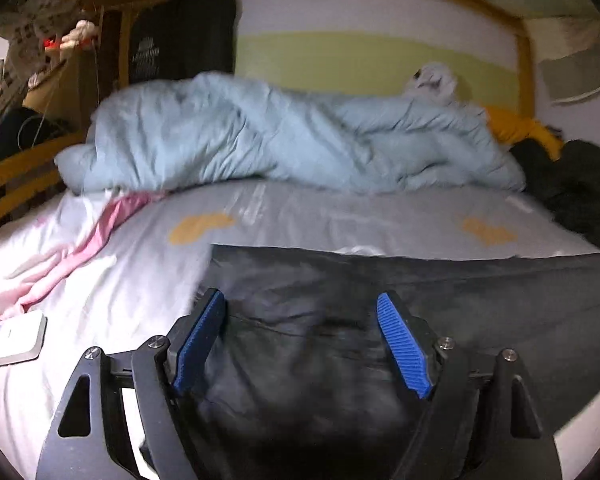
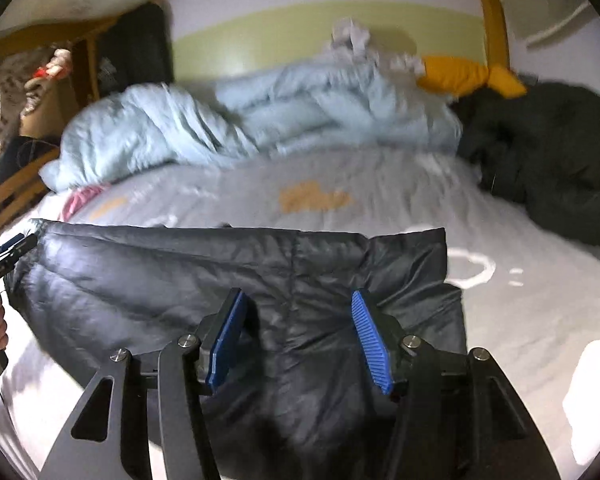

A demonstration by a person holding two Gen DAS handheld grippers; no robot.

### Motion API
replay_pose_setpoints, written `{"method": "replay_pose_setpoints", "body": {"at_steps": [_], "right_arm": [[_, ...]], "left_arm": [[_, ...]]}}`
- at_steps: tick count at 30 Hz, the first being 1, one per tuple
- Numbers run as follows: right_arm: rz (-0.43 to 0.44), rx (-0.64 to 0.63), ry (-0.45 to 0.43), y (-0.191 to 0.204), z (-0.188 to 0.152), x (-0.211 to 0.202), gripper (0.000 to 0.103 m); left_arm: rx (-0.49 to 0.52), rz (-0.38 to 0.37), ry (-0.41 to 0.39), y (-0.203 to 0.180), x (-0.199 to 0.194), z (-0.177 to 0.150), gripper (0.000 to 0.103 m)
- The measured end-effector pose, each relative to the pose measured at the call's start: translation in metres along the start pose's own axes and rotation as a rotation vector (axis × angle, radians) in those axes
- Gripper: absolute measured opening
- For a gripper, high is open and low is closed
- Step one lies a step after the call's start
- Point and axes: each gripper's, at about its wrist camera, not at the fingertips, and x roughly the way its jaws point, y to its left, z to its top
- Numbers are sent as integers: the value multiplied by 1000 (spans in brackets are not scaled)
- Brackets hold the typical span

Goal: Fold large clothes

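Note:
A large dark padded jacket lies spread flat on the grey bed sheet. My left gripper hovers over the jacket's left part with its blue pads wide apart and nothing between them. In the right wrist view the same jacket stretches across the bed, its right edge near the middle. My right gripper is open above the jacket's right half. The left gripper shows at the far left, at the jacket's left corner.
A crumpled light blue duvet lies along the headboard side. A pink cloth lies at left, a white flat object near the left edge. Dark clothes and a yellow cushion sit at the right. A wooden bed frame runs around the bed.

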Motion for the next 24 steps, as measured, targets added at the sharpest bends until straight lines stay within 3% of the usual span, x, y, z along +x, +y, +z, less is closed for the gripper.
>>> {"method": "replay_pose_setpoints", "body": {"at_steps": [4,6,11,15,24], "right_arm": [[13,27,64,-8,5,27,62],[-5,26,72,-6,6,40,72],[-28,83,101,-11,6,69,85],[-25,149,108,-23,0,80,101],[-72,131,94,-19,-8,83,103]], "left_arm": [[-36,-1,108,16,40,-9,79],[-74,-5,149,22,49,-14,84],[-96,14,196,25,62,-22,103],[-153,-43,258,32,76,-32,103],[-126,-22,284,25,81,-35,103]]}}
